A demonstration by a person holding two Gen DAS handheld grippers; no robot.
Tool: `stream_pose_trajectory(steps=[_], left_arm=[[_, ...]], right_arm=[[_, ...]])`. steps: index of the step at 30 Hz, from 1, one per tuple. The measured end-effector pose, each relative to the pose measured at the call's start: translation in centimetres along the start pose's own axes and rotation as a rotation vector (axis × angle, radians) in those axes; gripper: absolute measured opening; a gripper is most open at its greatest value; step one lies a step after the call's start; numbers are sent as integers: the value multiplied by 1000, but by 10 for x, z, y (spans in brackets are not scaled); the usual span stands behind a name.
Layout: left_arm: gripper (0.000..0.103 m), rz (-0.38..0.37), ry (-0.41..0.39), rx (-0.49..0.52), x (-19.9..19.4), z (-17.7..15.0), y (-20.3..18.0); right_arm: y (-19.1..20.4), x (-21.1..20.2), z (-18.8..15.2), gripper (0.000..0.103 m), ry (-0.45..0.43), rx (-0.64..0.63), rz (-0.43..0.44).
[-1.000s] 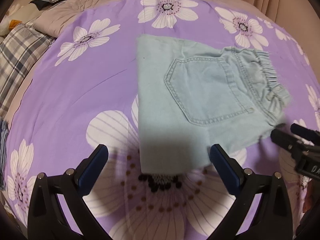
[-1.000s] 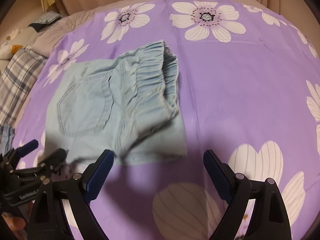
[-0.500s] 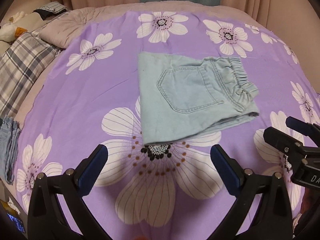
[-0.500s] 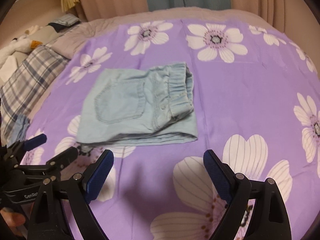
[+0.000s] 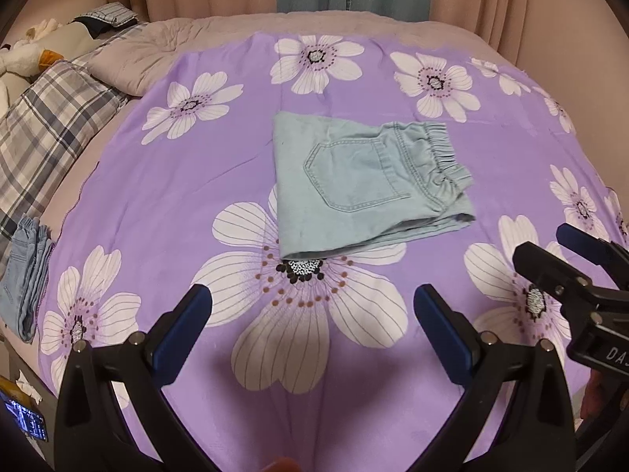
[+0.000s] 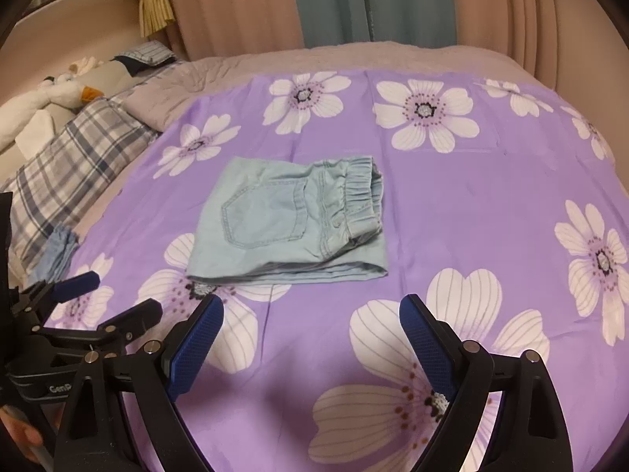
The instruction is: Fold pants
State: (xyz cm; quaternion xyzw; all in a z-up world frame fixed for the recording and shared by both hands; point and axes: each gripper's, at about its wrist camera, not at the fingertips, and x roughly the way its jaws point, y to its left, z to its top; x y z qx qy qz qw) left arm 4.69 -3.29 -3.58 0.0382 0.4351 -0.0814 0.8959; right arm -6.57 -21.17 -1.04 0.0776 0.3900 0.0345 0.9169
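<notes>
Light blue denim pants (image 5: 354, 185) lie folded into a compact rectangle on the purple floral bedspread (image 5: 157, 196), back pocket up, elastic waistband at the right. They also show in the right wrist view (image 6: 291, 224). My left gripper (image 5: 312, 306) is open and empty, held above the bedspread well in front of the pants. My right gripper (image 6: 310, 322) is open and empty, also in front of the pants. Each gripper shows in the other's view: the right one (image 5: 558, 251) at the right edge, the left one (image 6: 118, 295) at the lower left.
A second pair of folded blue jeans (image 5: 27, 275) lies at the bed's left edge. A plaid pillow (image 5: 43, 126), a stuffed toy (image 6: 59, 90) and folded bedding lie at the far left. Curtains (image 6: 354, 4) hang behind the bed.
Both grippers have pulled back and up from the folded pants, which now look smaller and farther away. The pants have not moved.
</notes>
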Motion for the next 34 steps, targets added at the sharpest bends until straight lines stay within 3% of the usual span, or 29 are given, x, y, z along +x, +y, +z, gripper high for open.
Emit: stream_pose_trajectory(steps=[17, 34], left_arm=[[103, 3, -54, -11, -43, -9, 4], [103, 12, -66, -40, -51, -12, 11]], right_arm=[[18, -38, -4, 91, -75, -42, 25], [25, -48, -6, 91, -98, -48, 33]])
